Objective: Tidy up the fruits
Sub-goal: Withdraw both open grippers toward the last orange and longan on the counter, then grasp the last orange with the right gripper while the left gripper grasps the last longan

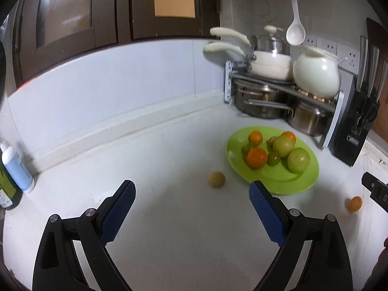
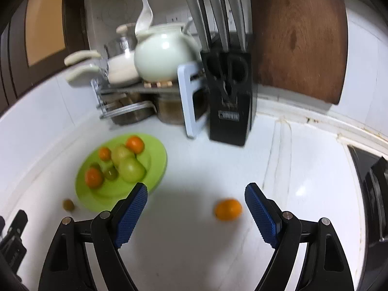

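A green plate (image 1: 278,179) on the white counter holds several oranges and green fruits; it also shows in the right wrist view (image 2: 155,167). A small brown fruit (image 1: 216,179) lies on the counter just left of the plate, ahead of my open, empty left gripper (image 1: 192,189). It shows small in the right wrist view (image 2: 68,204). A loose orange (image 2: 228,209) lies on the counter between the fingertips of my open, empty right gripper (image 2: 196,191), nearer the right finger. The same orange shows at far right in the left wrist view (image 1: 355,203).
A pot rack (image 1: 278,92) with pans and a white jar (image 1: 316,72) stands in the corner behind the plate. A black knife block (image 2: 229,97) and a wooden board (image 2: 298,36) stand to its right. Bottles (image 1: 17,167) stand at far left. A stove edge (image 2: 371,189) is at right.
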The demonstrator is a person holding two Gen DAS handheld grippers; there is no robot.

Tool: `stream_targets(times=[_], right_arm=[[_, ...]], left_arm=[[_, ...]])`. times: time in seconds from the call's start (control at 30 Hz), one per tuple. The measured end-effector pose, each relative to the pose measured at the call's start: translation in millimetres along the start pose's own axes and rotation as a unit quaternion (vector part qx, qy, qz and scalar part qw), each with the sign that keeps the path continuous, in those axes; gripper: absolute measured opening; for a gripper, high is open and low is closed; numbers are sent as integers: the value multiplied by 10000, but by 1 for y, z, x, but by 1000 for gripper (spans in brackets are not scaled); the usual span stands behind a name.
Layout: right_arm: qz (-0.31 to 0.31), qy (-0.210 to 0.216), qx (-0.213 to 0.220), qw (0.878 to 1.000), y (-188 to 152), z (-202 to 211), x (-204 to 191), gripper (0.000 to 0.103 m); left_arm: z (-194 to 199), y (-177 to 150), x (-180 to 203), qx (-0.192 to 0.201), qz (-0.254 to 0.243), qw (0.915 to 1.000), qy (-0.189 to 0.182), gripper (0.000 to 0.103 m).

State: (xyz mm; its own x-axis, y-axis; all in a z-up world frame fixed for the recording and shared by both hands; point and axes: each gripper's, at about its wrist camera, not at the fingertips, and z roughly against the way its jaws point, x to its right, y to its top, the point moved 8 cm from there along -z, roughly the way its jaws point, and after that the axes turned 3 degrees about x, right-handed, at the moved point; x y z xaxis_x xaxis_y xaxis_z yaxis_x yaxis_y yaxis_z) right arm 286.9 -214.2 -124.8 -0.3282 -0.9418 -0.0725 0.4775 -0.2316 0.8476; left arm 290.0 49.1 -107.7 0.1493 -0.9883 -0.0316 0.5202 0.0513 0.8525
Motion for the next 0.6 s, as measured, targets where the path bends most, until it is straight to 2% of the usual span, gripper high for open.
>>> stream_targets(times=[0.13,0.3,0.6], right_arm=[[-144,-139,-185,9996,-17,-7,7,83],[-286,-403,-187,9986,-25,-17,20,83],[-554,-510,-486,9960,-32,-45,43,81]], left_arm=[[-12,-11,3,-215,-34,9997,-84,96],[-26,-21,15,-432,-150,9987,-207,96],[-46,-32,46,-697,-315,9960,-452,96]])
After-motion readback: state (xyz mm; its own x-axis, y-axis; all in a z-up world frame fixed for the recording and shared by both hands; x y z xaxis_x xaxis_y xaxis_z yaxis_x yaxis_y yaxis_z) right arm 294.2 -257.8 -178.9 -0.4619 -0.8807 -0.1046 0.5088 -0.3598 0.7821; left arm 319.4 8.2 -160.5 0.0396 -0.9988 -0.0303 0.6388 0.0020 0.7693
